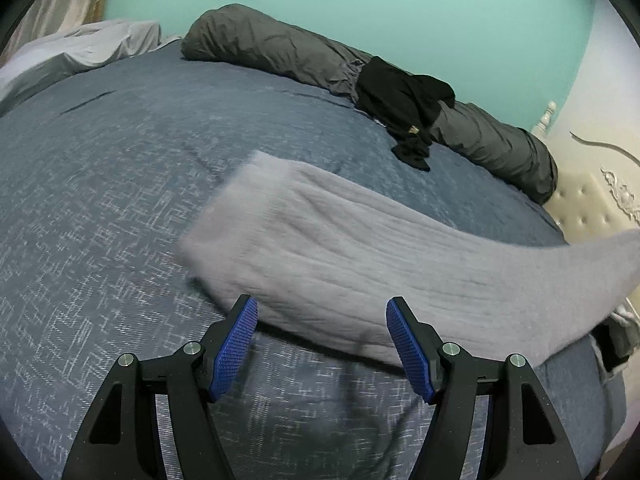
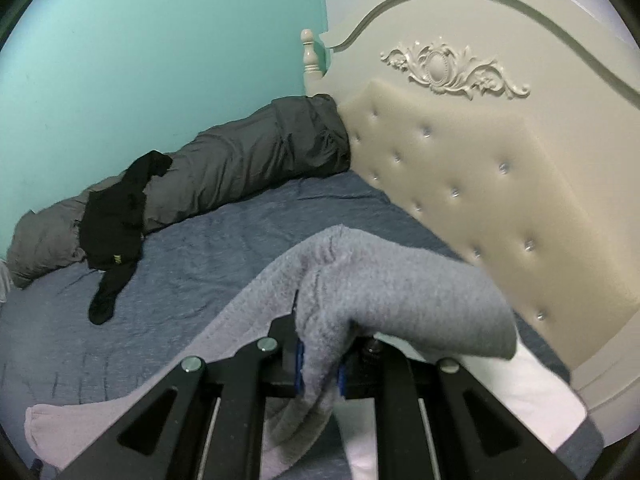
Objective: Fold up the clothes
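My right tongs (image 2: 320, 368) clamp the grey sock (image 2: 400, 300) above the bed (image 2: 240, 232); left tongs (image 1: 322, 344) gape apart, holding nothing.

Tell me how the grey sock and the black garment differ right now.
The grey sock is light grey and ribbed; the black garment is black, its shape hard to read. The grey sock is pinched in the right gripper and hangs above the bed; the black garment lies loose, draped over the dark grey bolster onto the blue bedspread. Both are unfolded.

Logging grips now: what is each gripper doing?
Left gripper: open, holding nothing.
Right gripper: closed on the grey sock.
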Tool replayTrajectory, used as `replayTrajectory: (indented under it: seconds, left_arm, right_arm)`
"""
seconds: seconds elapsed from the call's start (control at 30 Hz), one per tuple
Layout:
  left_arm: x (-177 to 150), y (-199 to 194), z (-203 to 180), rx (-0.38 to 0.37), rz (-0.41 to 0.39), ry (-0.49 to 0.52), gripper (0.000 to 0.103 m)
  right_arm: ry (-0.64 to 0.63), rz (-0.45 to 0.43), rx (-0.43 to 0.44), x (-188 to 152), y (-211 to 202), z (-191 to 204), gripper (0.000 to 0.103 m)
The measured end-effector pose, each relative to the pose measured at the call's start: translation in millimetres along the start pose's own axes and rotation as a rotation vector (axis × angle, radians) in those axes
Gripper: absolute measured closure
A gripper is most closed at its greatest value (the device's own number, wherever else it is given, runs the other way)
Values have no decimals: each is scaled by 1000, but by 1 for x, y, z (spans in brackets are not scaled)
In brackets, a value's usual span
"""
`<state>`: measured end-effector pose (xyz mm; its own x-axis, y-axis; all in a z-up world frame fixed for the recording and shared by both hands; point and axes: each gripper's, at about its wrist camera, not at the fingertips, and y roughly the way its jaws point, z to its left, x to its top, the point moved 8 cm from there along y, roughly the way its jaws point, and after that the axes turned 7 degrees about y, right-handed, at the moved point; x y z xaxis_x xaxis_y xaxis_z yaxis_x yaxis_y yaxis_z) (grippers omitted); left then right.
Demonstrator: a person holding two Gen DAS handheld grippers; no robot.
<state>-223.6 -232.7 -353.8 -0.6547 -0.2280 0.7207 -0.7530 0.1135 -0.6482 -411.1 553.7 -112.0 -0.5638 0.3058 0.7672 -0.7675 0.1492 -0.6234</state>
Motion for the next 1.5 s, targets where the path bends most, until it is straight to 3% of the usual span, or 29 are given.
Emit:
replayTrajectory:
  seconds: [0.23,0.4,0.7,1.23,1.5]
  left_arm:
    - [-1,-1,23,35,11,-31,32]
    - [0,-1,41,60,18,-61,32]
    - [0,-13,52,85,3,-46,32]
    - [-7,-40,83,96,-26,-74,32]
    - [-11,-42,97,85,-21,-112,32]
  right_arm:
    - [-123,66,26,-33,16,40,92]
    - [-158,80,99,-48,14,81,92]
    - [-359,92,283,-99,-18,225,92]
    - [-684,197,482,-265,-50,476,92]
    - [-778,331,515,-357,-39,556,88]
